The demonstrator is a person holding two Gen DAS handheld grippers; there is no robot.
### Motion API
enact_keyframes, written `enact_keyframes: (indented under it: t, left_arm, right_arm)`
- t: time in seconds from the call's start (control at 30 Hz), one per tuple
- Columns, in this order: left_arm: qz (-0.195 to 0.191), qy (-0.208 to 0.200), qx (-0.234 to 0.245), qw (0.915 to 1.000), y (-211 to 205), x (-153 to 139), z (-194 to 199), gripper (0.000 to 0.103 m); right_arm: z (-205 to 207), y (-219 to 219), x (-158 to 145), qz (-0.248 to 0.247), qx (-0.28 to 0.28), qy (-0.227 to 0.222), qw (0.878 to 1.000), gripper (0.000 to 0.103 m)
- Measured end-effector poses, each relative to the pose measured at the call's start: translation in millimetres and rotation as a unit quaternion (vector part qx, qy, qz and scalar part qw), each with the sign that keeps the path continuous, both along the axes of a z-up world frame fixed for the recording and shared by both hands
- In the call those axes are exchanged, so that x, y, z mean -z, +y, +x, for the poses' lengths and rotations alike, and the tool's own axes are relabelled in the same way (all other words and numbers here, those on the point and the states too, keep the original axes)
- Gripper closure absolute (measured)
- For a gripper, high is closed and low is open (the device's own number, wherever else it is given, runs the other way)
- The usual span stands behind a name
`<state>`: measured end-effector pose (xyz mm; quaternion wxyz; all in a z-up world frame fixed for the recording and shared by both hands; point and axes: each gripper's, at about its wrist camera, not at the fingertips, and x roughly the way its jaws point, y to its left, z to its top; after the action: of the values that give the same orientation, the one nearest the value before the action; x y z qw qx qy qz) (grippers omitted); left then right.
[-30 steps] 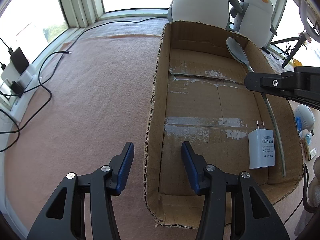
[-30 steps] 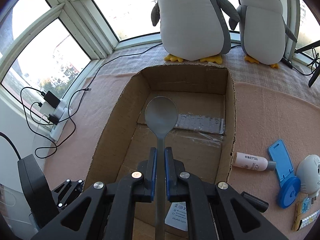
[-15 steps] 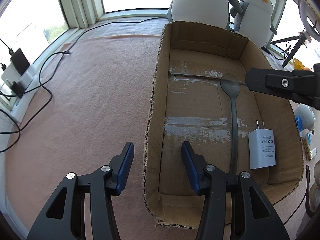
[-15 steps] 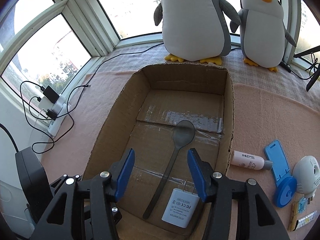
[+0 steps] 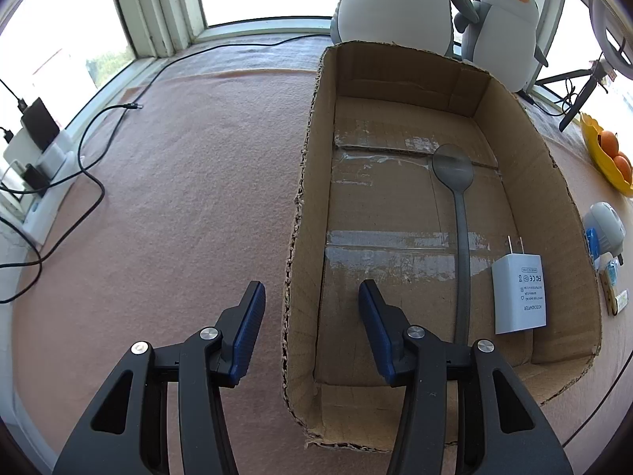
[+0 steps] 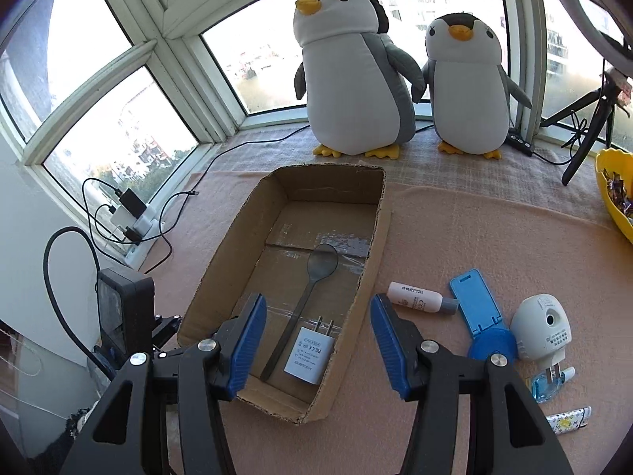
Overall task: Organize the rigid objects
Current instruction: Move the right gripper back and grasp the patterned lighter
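Beneath the right claw (image 6: 317, 297), the spoon (image 6: 322, 265) lies flat in the cardboard box (image 6: 221, 277)!

Right claw hovers above the box with its blue fingers spread and nothing between them. The spoon's bowl points away from it, and its handle runs back beside a white charger (image 6: 312, 354) just below its fingertips. Over on the left claw (image 5: 310, 285), the fingers stand apart too, straddling the box's side wall without pinching it. Off the right claw's right finger, a small white bottle (image 6: 413, 303) and a blue stand (image 6: 476, 308) wait outside the box.
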<state>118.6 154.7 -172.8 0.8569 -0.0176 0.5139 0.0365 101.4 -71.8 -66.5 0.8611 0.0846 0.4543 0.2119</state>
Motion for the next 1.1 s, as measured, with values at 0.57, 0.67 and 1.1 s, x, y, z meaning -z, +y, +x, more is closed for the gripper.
enact_keyframes:
  t: [0.57,0.67,1.1]
  left_arm:
    - [0.002,-0.001,0.001,1.0,1.0,-0.5,-0.8,0.054]
    - [0.002,-0.001,0.001,1.0,1.2,-0.5,-0.8,0.054]
    - [0.003,-0.001,0.001,1.0,0.9,-0.6,-1.4,0.054]
  right_arm:
    - [-52.5,-162.6,18.3,-0.034,0.134,0.056,0.989,0.052]
    - [-58.7,-179.1,34.2,-0.031,0.163,0.083,0.983,0.052]
    - [-60.5,-212.4,93.8,0.034,0.24,0.176,0.954,0.052]
